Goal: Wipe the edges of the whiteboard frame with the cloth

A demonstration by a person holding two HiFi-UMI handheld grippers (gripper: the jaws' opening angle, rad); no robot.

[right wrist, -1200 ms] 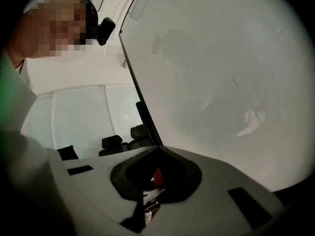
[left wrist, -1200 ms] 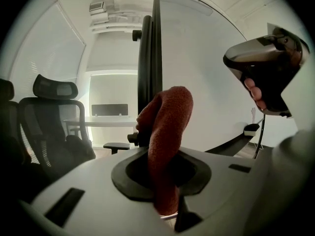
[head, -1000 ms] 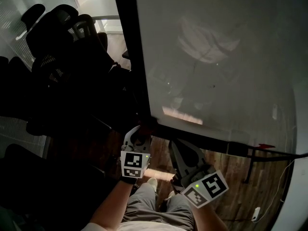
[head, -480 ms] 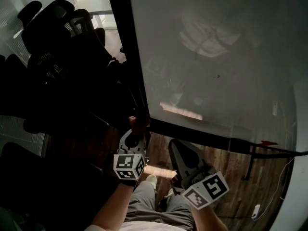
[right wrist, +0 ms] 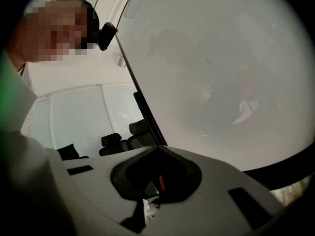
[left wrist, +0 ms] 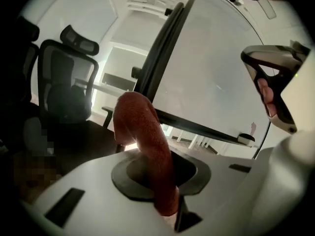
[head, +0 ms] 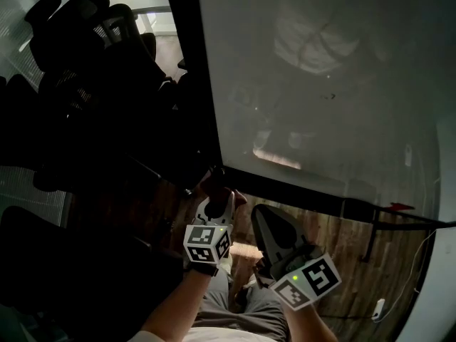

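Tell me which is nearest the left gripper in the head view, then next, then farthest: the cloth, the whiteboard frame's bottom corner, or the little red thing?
1. Cloth: pinched in the left gripper itself.
2. Frame's bottom corner: just above the cloth.
3. Little red thing: far off to the right, by the frame's bottom edge.

No text, label, brand or number can be read.

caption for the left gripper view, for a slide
Left gripper, jaws shut on a reddish cloth, facing the whiteboard frame
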